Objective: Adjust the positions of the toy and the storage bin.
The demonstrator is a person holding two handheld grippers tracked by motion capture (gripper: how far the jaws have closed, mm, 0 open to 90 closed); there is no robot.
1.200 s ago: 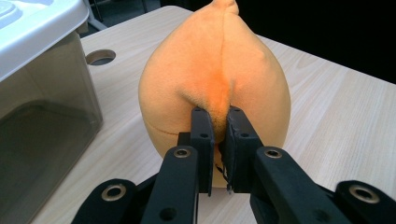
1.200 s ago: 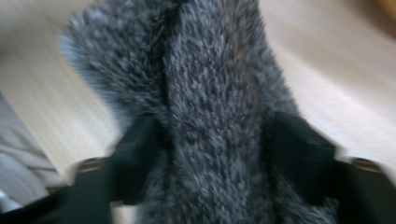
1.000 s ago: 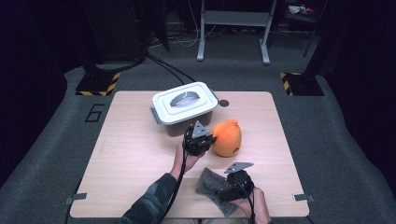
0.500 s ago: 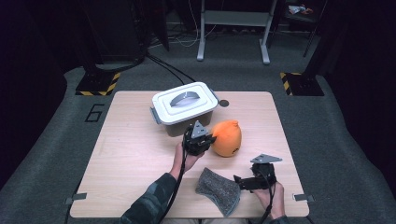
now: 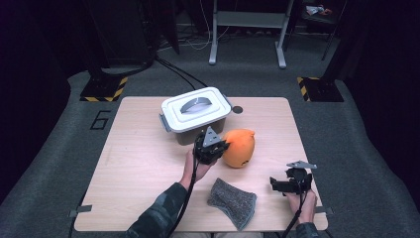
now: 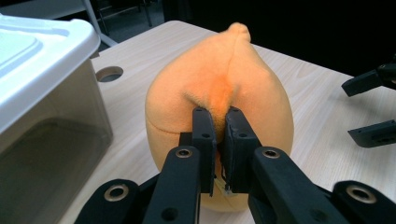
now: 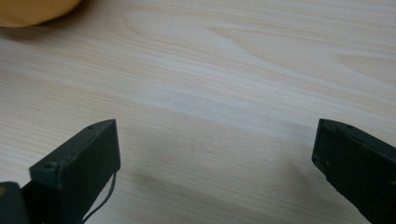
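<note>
The left gripper [image 6: 217,140] pinches a fold of the one orange plush toy [image 6: 219,88] between its nearly closed jaws; in the high view this gripper [image 5: 210,146] sits at the centre of the frame with the toy [image 5: 239,147] just to its right, resting on the table. The right gripper [image 7: 215,158] has its jaws spread wide over bare wood and grasps nothing; in the high view it [image 5: 289,182] lies at the lower right, well apart from the toy.

Counted: two grippers, one plush toy, one grey cloth [image 5: 232,201] lying flat at the lower centre between the two forearms, and one white lidded box [image 5: 195,111] with a grey handle, just above and left of the left gripper.

The table [image 5: 138,163] is pale wood with a round hole [image 5: 237,109] near its far edge. Around it is grey carpet marked with a "6" [image 5: 100,120] at the left, two yellow-and-black striped bases [image 5: 103,88] at the upper left and upper right, and a metal frame [image 5: 246,29] at the top of a dark room.
</note>
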